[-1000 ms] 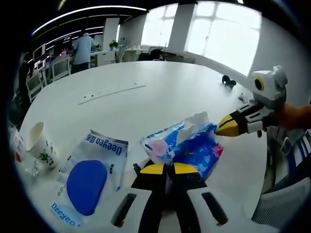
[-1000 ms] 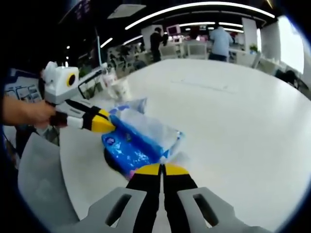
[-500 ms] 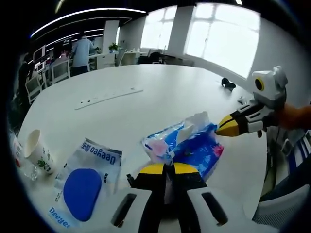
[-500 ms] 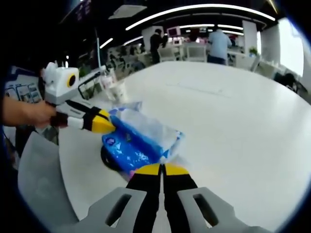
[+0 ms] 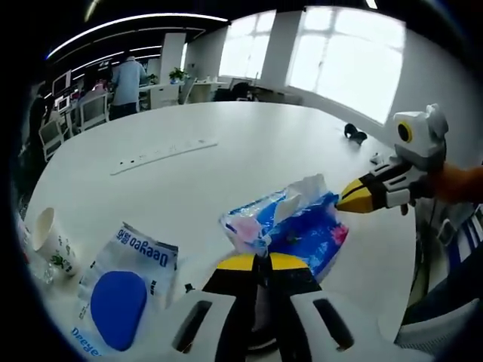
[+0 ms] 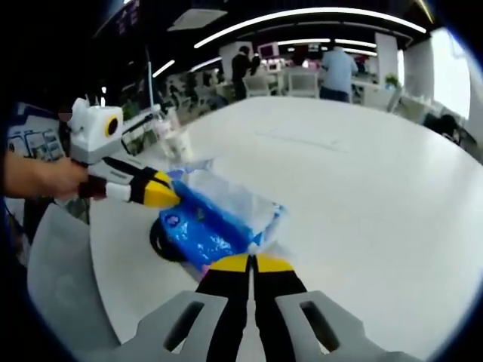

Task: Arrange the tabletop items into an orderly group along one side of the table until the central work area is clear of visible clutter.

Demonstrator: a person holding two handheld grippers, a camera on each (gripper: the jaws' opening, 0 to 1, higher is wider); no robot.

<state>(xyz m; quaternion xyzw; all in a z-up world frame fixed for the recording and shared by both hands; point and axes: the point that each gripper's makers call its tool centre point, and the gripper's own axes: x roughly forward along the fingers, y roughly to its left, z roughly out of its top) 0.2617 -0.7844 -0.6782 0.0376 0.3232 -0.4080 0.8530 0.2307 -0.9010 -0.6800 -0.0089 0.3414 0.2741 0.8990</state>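
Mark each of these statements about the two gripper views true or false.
1. The blue plastic tissue pack lies on the round white table. True.
2. The white paper cup lies tipped over. False: it stands upright.
3. The left gripper has its jaws closed together. True.
4. The clear packet with a blue oval pad sits on top of the tissue pack. False: it lies apart, on the table beside it.

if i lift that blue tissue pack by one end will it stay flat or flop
The tissue pack looks like a soft crinkled plastic wrap, so it will probably sag. A tissue sticks up from its top, so the contents may pull out. It seems light, and both grippers, left and right, sit at its opposite ends.
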